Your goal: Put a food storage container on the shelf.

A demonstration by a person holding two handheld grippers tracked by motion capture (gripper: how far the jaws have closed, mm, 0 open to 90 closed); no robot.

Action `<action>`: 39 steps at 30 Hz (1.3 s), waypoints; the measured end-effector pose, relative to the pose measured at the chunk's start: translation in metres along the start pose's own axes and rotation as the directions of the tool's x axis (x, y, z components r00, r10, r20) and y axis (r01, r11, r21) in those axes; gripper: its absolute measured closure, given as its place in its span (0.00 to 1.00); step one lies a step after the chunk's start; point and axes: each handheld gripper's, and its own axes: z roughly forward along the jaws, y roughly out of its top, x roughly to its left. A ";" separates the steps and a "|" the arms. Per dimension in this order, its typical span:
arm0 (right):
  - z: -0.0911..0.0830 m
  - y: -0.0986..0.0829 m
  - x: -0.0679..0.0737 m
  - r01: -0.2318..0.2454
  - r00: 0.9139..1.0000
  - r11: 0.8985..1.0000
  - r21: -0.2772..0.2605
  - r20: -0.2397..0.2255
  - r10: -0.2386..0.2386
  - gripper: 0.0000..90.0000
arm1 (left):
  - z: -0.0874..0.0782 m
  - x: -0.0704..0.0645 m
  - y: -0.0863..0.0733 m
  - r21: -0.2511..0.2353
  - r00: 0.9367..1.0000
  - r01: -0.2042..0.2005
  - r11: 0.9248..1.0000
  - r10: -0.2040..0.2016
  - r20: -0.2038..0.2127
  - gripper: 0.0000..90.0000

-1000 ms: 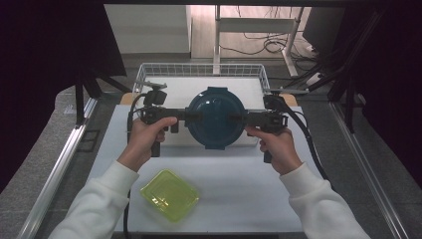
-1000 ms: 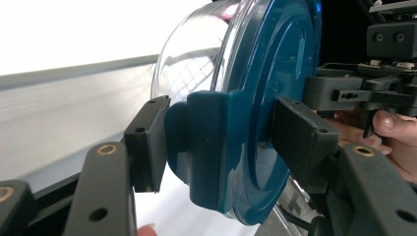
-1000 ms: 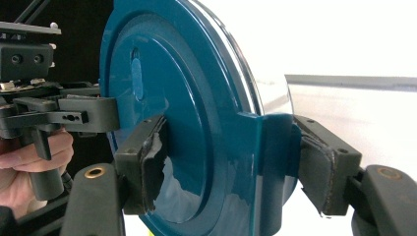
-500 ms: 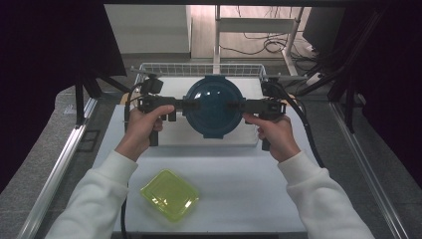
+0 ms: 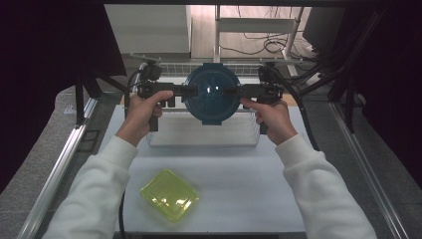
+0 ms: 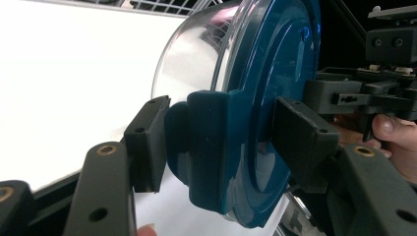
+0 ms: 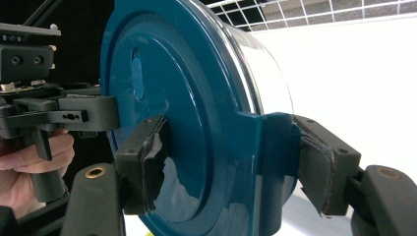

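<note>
Both claws have the bowl (image 5: 213, 97) pinched by its side tabs, left claw (image 6: 216, 147) on one, right claw (image 7: 231, 162) on the other, holding it up over the clear tray (image 5: 204, 134) at the back of the bench (image 5: 239, 184). Pickup's done I'd say; setting it down is left. The yellow lid (image 5: 169, 194) sits untouched up front.

A lab: metal frame (image 5: 59, 159) (dark curtains (image 5: 50, 45), loose cables (image 5: 259, 45))

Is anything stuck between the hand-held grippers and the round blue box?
No. Each hand-held gripper, left and right, clamps a side tab of the blue-lidded container directly, pads touching it, with nothing visible between.
</note>
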 end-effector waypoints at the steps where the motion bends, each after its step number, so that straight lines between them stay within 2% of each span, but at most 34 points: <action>1: 0.001 0.002 0.000 -0.002 1.000 1.000 0.003 -0.002 0.002 0.37 | 0.000 0.001 0.002 -0.004 1.000 0.000 1.000 0.000 -0.001 0.46; 12: 0.012 0.027 -0.001 0.002 1.000 1.000 0.010 -0.004 -0.002 0.37 | -0.002 0.011 0.024 -0.004 1.000 0.003 1.000 -0.003 -0.005 0.46; 18: 0.019 0.036 -0.004 0.008 1.000 1.000 0.020 -0.003 -0.008 0.37 | 0.000 0.018 0.029 -0.006 1.000 0.015 1.000 -0.016 -0.003 0.46; 27: 0.029 0.038 -0.010 -0.009 1.000 0.999 0.044 -0.009 0.010 0.36 | 0.003 0.027 0.028 0.001 0.999 0.042 0.999 -0.042 -0.010 0.46; 39: 0.040 0.039 -0.020 -0.055 0.998 0.996 0.070 -0.007 0.056 0.36 | 0.010 0.038 0.029 0.021 0.998 0.069 0.997 -0.068 -0.015 0.46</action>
